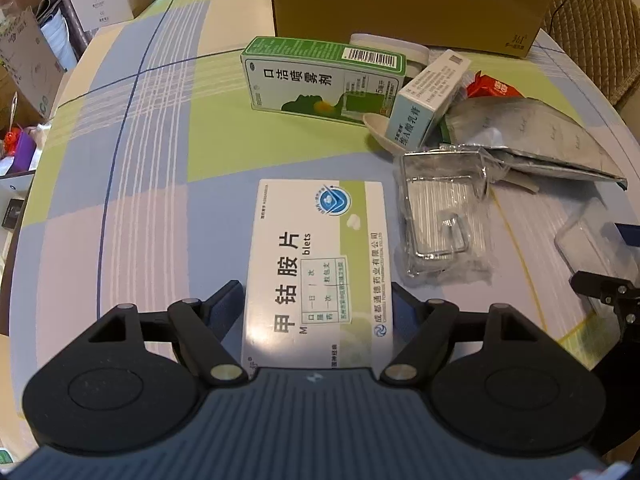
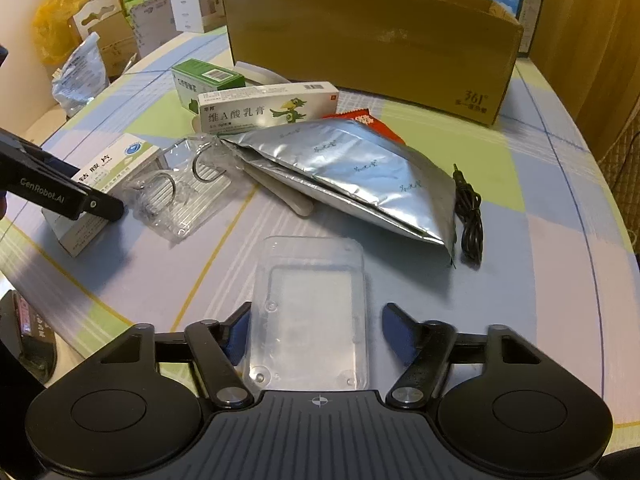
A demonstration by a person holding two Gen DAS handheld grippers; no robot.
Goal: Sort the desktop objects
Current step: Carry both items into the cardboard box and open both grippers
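White tablet box [image 1: 318, 264]: lain flat on the desk [image 1: 152, 152], long axis directed away along the fingers of the left hand-held gripper [image 1: 318, 304], by which its near end is clamped at both sides. Clear plastic tray [image 2: 310, 320]: lain flat, long axis likewise directed away, set between the spread fingers of the right hand-held gripper [image 2: 316, 332]; a gap is seen at the right finger.

Shown only in the right wrist view: black cable [image 2: 470, 220] beside the silver foil pouch [image 2: 360, 172].

Cardboard box [image 2: 372, 48] is stood at the far edge; bare desk is seen left of the tablet box.
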